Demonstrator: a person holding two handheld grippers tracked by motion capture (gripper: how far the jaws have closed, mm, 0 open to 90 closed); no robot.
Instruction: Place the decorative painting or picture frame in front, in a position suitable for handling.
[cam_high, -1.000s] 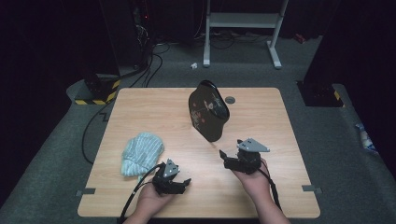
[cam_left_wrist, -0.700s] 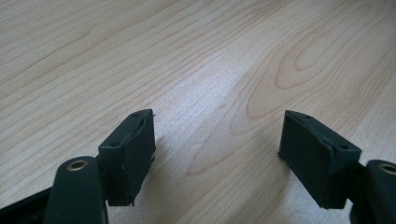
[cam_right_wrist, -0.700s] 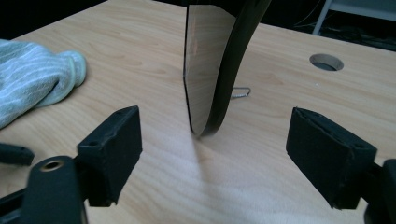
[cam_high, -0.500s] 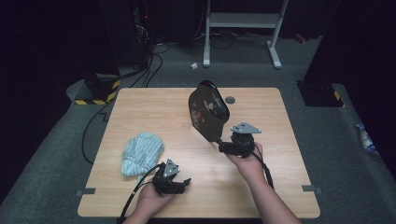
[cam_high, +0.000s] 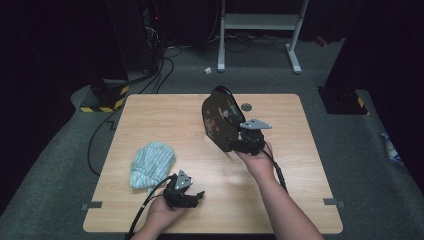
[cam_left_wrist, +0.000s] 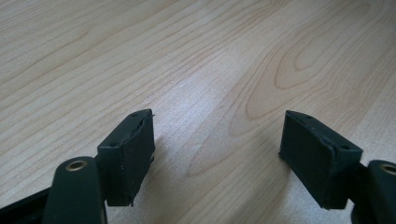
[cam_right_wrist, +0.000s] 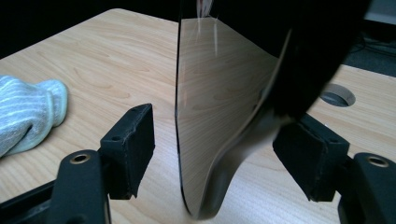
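Up close, the black glossy mirror (cam_right_wrist: 224, 116) is cut off at the top of the right gripper view. The right gripper (cam_right_wrist: 219, 154) has just been closing, its jaws straddling the mirror's lower edge, the right pad (cam_right_wrist: 306, 156) seemingly touching. It stands mid-table (cam_high: 165, 120). The left gripper (cam_left_wrist: 217, 154) rests wide, empty.

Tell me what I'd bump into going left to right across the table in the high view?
Striped cloth → left gripper → black oval mirror → right gripper → round hole in the table.
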